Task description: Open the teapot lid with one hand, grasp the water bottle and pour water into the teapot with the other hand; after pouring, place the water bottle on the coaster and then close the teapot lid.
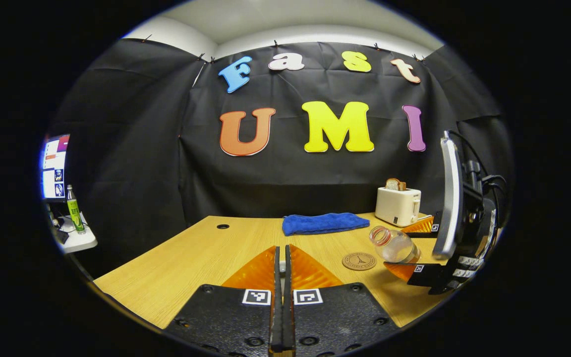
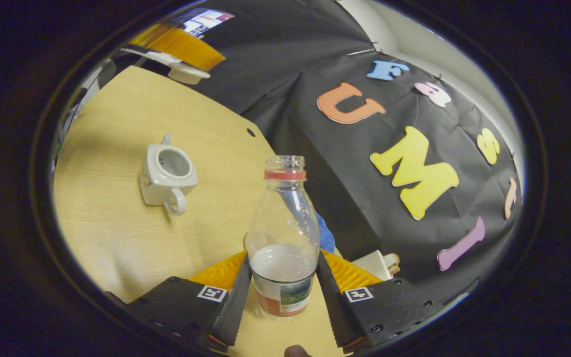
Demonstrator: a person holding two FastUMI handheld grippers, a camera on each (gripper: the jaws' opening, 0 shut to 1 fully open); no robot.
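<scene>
My right gripper [image 2: 283, 258] is shut on the lower body of the clear water bottle [image 2: 283, 223], which has no cap, a red neck ring and a little water at the bottom. In the left gripper view that bottle [image 1: 393, 245] lies tilted, mouth to the left, in the right gripper [image 1: 407, 249], just right of the round brown coaster [image 1: 359, 261]. The pale teapot [image 2: 166, 177] stands open on the table, handle towards me. My left gripper [image 1: 281, 250] is shut; in the right gripper view it [image 2: 186, 62] hangs high above the table with the white lid [image 2: 187, 74] in it.
A blue towel [image 1: 325, 223] lies at the back of the wooden table [image 1: 191, 258], with a cream toaster [image 1: 398, 206] holding bread to its right. A side table with a green bottle [image 1: 74, 209] and a monitor [image 1: 55, 166] stands far left.
</scene>
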